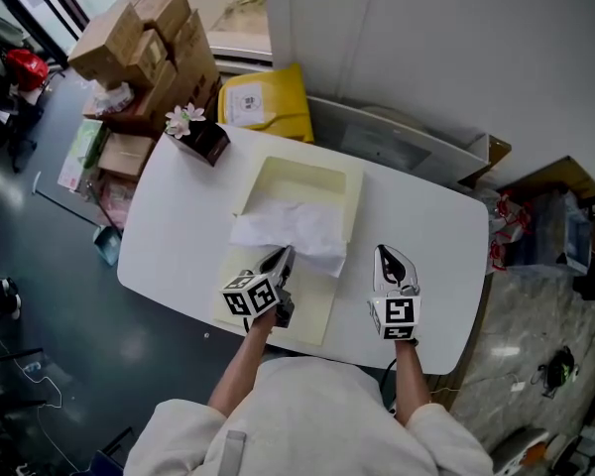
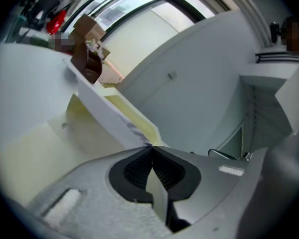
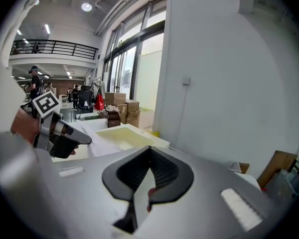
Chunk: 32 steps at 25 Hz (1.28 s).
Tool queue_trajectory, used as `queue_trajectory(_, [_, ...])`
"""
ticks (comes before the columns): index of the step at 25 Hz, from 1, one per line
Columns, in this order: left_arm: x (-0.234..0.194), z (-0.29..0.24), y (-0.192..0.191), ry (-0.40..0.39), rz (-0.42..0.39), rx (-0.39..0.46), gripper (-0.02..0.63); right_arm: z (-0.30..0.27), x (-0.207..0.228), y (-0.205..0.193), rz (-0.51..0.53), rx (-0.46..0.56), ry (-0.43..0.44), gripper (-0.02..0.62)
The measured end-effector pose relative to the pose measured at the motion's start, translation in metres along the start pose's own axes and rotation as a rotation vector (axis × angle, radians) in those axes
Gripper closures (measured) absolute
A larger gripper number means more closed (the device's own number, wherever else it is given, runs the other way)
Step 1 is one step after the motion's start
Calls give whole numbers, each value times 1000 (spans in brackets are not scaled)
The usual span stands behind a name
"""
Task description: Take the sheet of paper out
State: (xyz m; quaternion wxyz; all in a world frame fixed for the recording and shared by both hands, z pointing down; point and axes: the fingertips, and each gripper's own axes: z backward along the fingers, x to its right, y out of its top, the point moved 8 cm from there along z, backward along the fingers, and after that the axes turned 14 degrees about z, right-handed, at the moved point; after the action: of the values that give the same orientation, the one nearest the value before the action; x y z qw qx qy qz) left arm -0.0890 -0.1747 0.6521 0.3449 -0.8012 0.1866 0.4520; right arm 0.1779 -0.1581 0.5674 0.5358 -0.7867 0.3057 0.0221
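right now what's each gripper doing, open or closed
Left gripper: closed on the sheet of paper.
Right gripper: closed, nothing in it.

No legible text, brand, number or sign was found in any view. White label point(image 1: 246, 103) was noted on yellow package point(image 1: 286, 107) beyond worktop point(image 1: 178, 226); its print was too small to be read. Square black-and-white marker patterns were seen on left tongs point(image 1: 286, 254) and right tongs point(image 1: 387, 254): patterns only, no letters or digits made out.
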Motion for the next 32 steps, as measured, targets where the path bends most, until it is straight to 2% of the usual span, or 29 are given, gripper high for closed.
queue_trajectory(7, [42, 13, 12, 16, -352, -17, 603, 7, -2, 0, -5, 12, 7, 595])
queue_trajectory(13, [74, 19, 14, 31, -584, -3, 603, 14, 2, 2, -6, 32, -1, 594])
queue_trajectory(19, [101, 29, 27, 67, -814, 95, 603, 19, 10, 3, -30, 54, -22, 594])
queue_trajectory(22, [110, 32, 30, 79, -855, 141, 603, 22, 14, 2, -54, 68, -31, 595])
queue_trajectory(32, [129, 40, 24, 104, -870, 212, 603, 34, 26, -2, -102, 120, -27, 594])
